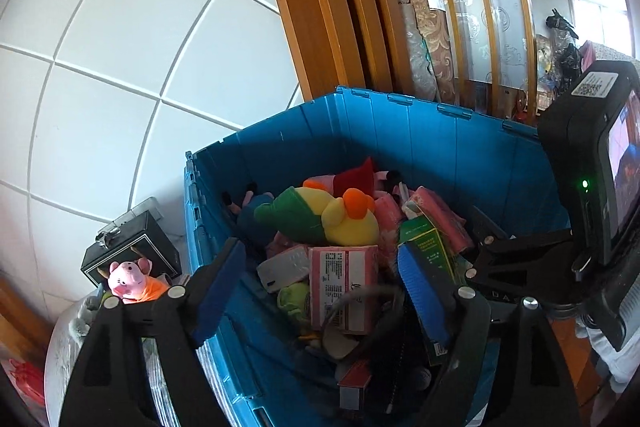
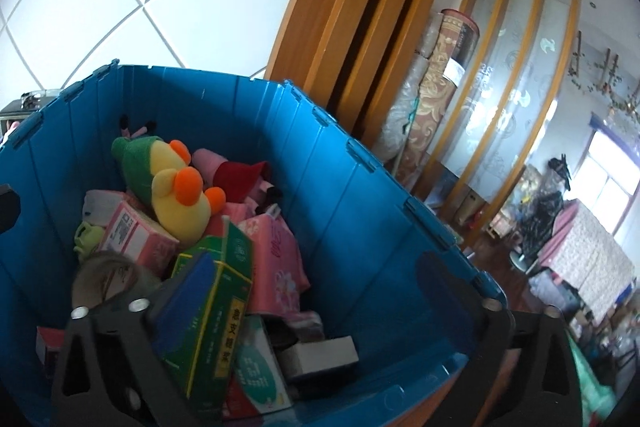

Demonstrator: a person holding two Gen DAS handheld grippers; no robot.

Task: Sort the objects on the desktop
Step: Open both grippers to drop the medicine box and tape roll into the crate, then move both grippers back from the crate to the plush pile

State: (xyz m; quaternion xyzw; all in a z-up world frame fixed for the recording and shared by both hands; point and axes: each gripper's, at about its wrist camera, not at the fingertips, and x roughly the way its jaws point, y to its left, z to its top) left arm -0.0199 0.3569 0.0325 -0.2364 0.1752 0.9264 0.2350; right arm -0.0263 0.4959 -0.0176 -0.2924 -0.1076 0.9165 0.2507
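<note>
Both tongs hang released over the blue crate: left gripper above the pink carton, right gripper just beside the green box.

You see a white tiled wall beside a wooden door frame. Rolled rugs lean on a frosted glass screen. Daylight comes through a far window.

Daylight streaming through window, glaring white; bin interior shadowed; fisheye bending edges, corners vignetting black.
</note>
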